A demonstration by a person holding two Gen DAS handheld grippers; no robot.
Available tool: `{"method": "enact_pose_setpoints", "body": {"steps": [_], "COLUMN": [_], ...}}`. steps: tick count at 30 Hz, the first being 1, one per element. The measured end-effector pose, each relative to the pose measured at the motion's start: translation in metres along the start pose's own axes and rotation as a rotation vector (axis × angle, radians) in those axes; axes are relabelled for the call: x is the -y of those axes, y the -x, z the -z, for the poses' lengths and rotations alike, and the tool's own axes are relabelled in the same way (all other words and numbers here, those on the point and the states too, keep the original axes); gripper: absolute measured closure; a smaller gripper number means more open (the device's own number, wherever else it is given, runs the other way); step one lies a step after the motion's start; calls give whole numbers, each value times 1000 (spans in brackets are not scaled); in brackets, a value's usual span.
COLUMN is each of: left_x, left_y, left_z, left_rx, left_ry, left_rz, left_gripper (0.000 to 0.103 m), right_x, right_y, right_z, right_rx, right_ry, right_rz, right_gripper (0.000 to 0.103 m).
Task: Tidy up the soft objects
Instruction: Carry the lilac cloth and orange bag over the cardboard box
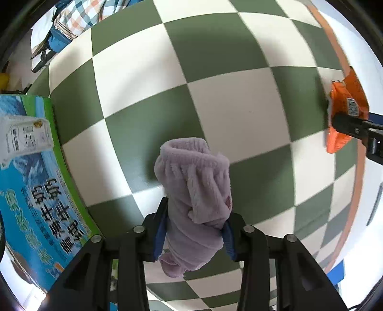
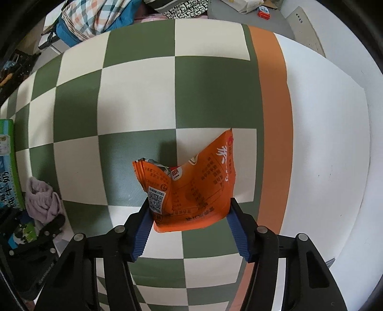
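Both views steeply downward (shared checkered mat point(image 1: 215, 95))

Bench point(image 2: 323, 134): white top, covered for most of its width by a mat.
Mat point(image 2: 134, 100): checkerboard of green and cream squares, with an orange border stripe point(image 2: 273, 95) along its right edge; white bench surface shows beyond the stripe.
Carton point(image 1: 31, 172): blue and green printed box with Chinese lettering, at the mat's left edge.
Plaid cloth point(image 2: 95, 16): checked white, orange and teal fabric heaped past the mat's far left corner, over something blue.
Patterned item point(image 2: 184, 10): black-and-white print, behind the far edge.
Small red and blue box point(image 2: 263, 12): far right, beyond the bench.
Light: bright and even, casting soft shadows on the mat.
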State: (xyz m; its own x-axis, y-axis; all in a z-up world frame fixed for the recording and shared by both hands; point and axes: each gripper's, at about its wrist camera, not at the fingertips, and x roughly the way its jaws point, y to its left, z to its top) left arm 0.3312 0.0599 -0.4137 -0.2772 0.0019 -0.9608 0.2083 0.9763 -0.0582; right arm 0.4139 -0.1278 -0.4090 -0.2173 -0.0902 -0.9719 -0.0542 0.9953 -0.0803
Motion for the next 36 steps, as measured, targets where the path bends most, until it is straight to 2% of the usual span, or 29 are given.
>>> {"method": "enact_pose_setpoints", "body": {"steps": [4, 8, 14, 17, 21, 25, 30, 36], "left_x": [2, -4, -39, -65, -105, -156, -211, -257], "left_y": [20, 57, 126, 162, 193, 197, 179, 151], "left_z": [15, 40, 89, 118, 150, 172, 184, 175], "left_rx": [50, 127, 271, 360, 434, 454, 420, 353], "left_ry": [-2, 16, 73, 110, 164, 229, 315, 376], "left_rz": [23, 85, 155, 150, 129, 113, 144, 259], "left_gripper": [67, 67, 67, 67, 67, 67, 67, 67], "right_x": [2, -4, -27, -53, -106, -162, -227, -291], "right_y": [19, 51, 102, 133, 167, 181, 185, 176], "right_z": [8, 28, 64, 91, 123, 144, 162, 164], "right_rx": [29, 81, 159, 207, 259, 288, 284, 258], "right_ry": [-9, -1, 18, 39, 87, 116, 151, 175], "right_rz": [-32, -80, -162, -216, -290, -358, -415, -405], "right_gripper": [42, 42, 42, 42, 42, 42, 42, 42]}}
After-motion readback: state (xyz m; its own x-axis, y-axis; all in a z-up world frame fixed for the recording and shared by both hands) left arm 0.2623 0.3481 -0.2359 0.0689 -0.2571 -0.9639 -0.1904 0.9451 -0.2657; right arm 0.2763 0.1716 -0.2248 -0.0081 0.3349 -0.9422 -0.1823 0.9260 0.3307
